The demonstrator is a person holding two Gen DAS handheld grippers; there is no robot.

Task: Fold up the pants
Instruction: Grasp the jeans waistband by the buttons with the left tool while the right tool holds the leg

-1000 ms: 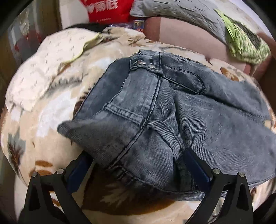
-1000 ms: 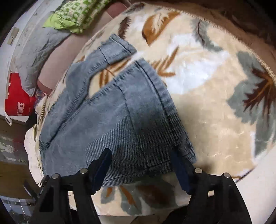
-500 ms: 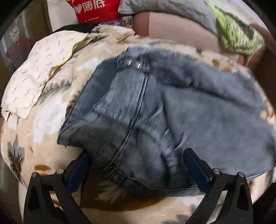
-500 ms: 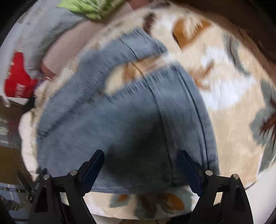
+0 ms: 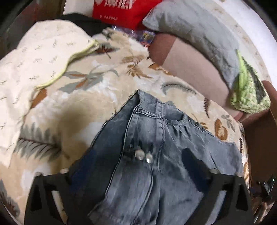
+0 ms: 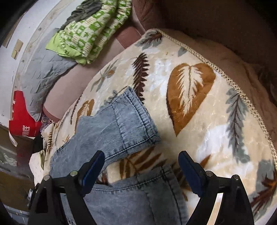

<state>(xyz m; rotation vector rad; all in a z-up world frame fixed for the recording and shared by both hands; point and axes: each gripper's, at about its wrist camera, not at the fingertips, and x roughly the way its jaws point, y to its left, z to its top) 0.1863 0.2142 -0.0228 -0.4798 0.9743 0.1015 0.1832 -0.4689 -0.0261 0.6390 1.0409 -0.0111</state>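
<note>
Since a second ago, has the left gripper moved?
Yes. The left gripper slid toward the grey pillow; the jeans' waist snaps now sit between its fingers.

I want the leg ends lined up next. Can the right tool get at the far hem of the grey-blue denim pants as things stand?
Probably yes. The right tool is open, and the far hem of the grey-blue denim pants lies uncovered on the leaf-patterned blanket just ahead, nothing between.

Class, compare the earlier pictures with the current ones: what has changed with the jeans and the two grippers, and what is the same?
Both grippers have swung over the jeans: the waist buttons now sit between the left gripper, whose jaws are closing, and a hem edge lies between the open right gripper. The upper leg hem now shows ahead of the right gripper. The leaf blanket, red bag and green cloth stayed put.
</note>
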